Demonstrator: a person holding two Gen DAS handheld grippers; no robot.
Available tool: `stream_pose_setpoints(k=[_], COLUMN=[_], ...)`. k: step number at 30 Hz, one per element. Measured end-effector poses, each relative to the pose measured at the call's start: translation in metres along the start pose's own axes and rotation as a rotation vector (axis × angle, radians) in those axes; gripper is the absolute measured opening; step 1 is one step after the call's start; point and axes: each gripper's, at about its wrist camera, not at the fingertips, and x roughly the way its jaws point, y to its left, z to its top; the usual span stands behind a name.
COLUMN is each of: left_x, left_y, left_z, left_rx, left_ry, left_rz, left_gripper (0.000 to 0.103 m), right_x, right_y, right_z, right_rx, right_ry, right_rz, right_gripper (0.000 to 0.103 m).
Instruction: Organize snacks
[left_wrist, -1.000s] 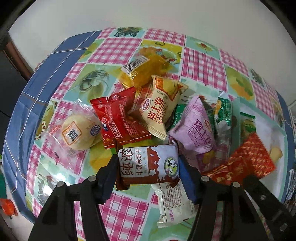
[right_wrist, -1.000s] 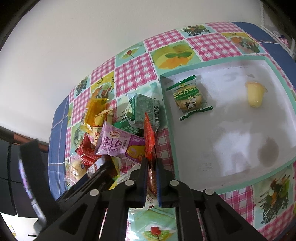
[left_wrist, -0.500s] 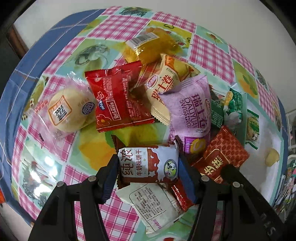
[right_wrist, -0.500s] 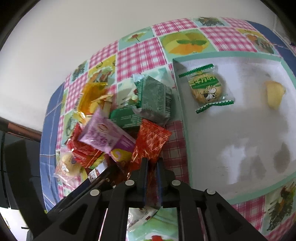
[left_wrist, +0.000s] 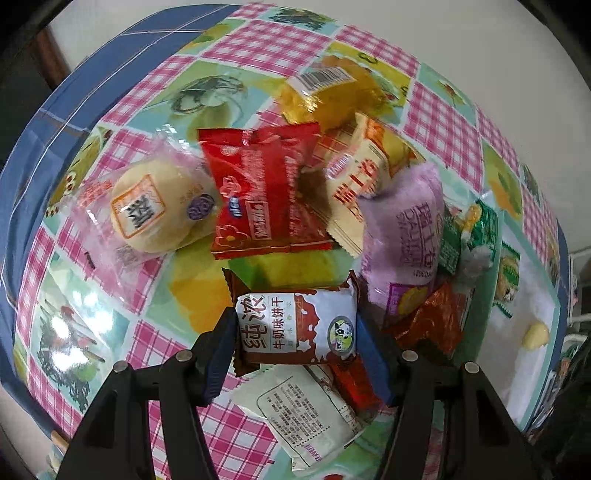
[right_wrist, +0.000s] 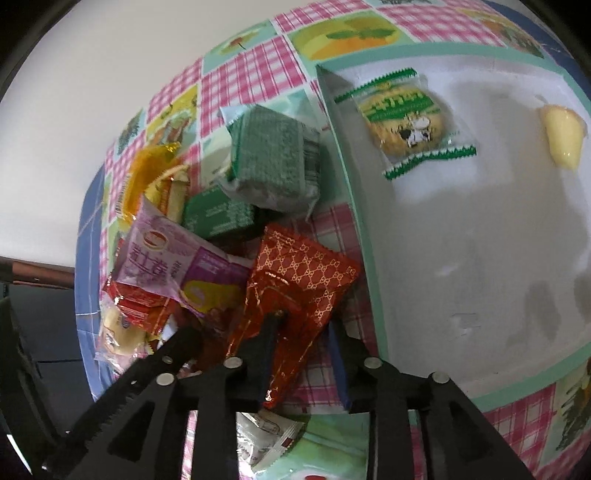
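Note:
My left gripper (left_wrist: 295, 347) is shut on a brown-and-white milk biscuit packet (left_wrist: 295, 325), held above a pile of snacks. The pile holds a red packet (left_wrist: 262, 199), a purple swiss roll packet (left_wrist: 406, 236), a round bun in clear wrap (left_wrist: 155, 210) and a white packet (left_wrist: 306, 417). My right gripper (right_wrist: 303, 347) is open; a red patterned packet (right_wrist: 299, 291) lies loose between its fingers on the pile, just left of the white tray (right_wrist: 480, 258). The tray holds a green cookie packet (right_wrist: 402, 118) and a yellow jelly (right_wrist: 561, 136).
The table has a pink-checked fruit-print cloth (left_wrist: 129, 110) with a blue border. Green packets (right_wrist: 273, 162) and a yellow packet (left_wrist: 328, 96) lie at the pile's far side. A white wall stands behind the table. The left gripper's arm crosses the lower left of the right wrist view.
My right gripper has opened and let go of the red patterned packet, which now lies flat on the pile. My left gripper still holds the milk biscuit packet and has moved closer over the pile.

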Motion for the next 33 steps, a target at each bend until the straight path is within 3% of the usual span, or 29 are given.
stream_pose_setpoints(k=[5,10,14,21,24,26,33], left_x=[-0.011,-0.022,-0.024,-0.025,-0.025,-0.024,-0.021], left_y=[0.021,0.029,0.028,0.029,0.028,0.027,0.024], left_z=[0.006,0.010,0.009,0.009,0.009,0.009,0.009], left_rx=[-0.060,-0.074,-0.082,-0.092,-0.090,-0.088,-0.077], left_ry=[-0.042,-0.067,-0.065,-0.060,-0.060,-0.057,-0.052], left_rz=[0.022,0.024,0.013,0.001,0.001,0.001,0.007], left_gripper=[0.064,0.064,0.064,0.064,0.064,0.064,0.064], right_x=[0.001,0.010,0.017,0.031,0.028,0.023,0.014], right_y=[0.011,0.033,0.049,0.072,0.067,0.061,0.047], right_z=[-0.003,-0.009,-0.015,-0.026,-0.026,-0.027,-0.023], right_rx=[-0.030,-0.086,-0.152,-0.284,-0.281,-0.279,-0.262], right_ry=[-0.009,-0.030,-0.056,-0.063,-0.054,-0.055,-0.043], right_rz=[-0.020,-0.083,-0.183,-0.328,-0.331,-0.334,-0.290], right_gripper=[0.066,0.080,0.083,0.081,0.075,0.061,0.050])
